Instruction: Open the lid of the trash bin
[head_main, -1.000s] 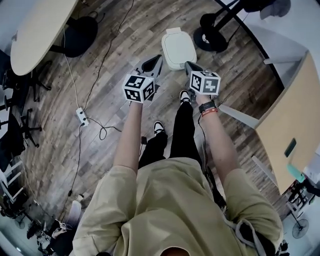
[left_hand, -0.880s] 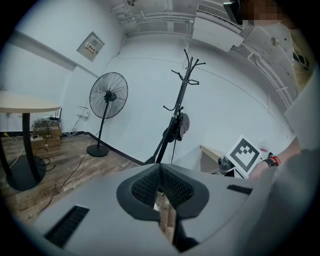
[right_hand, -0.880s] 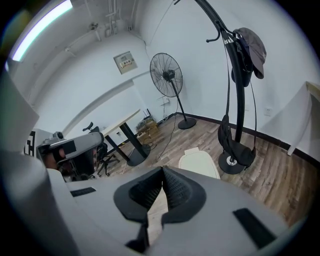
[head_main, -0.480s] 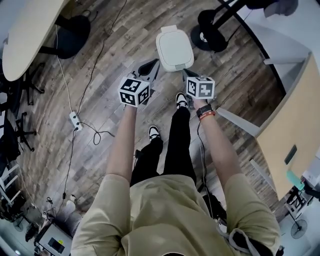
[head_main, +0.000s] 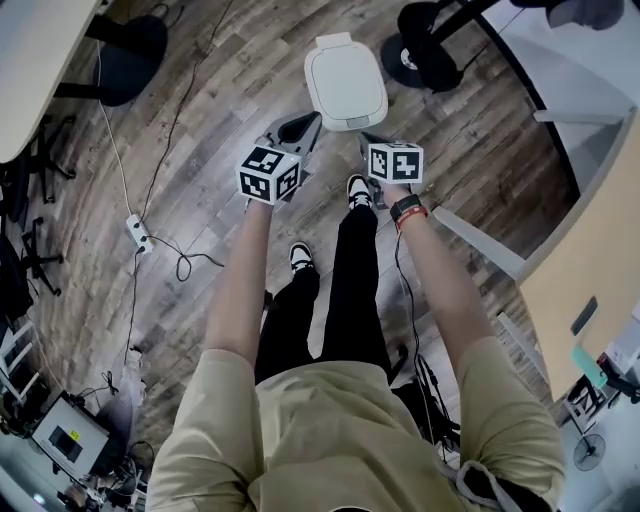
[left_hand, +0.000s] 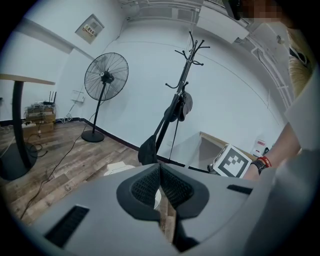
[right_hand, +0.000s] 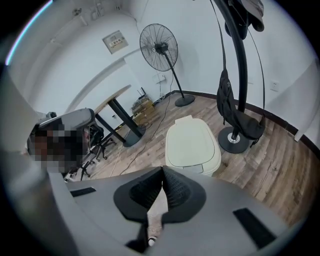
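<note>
Well, at the far left the pale table (head_main: 30, 60) shows less of itself than a second ago, and the white power strip (head_main: 135, 232) with its cable lies on the wooden floor (head_main: 200, 120) a little further left in the head view. My left gripper (head_main: 308, 125) has its fingers pressed together at the tips with nothing between them; it hangs over the floor just left of the trash bin (head_main: 352, 122), about where it was before. The bin stands on the floor ahead of my shoes, its lid (head_main: 343, 78) down flat and closed — no change there, though the bin now sits a touch nearer to both grippers than it did. My right gripper (head_main: 372, 140) is likewise closed on nothing, fingertip to fingertip, and it has come in closer to the bin's front edge, near it but apart from it. In the right gripper view the bin fills the middle ground straight beyond the jaws. Further right stands the round black base of the coat stand (head_main: 425, 50).
</note>
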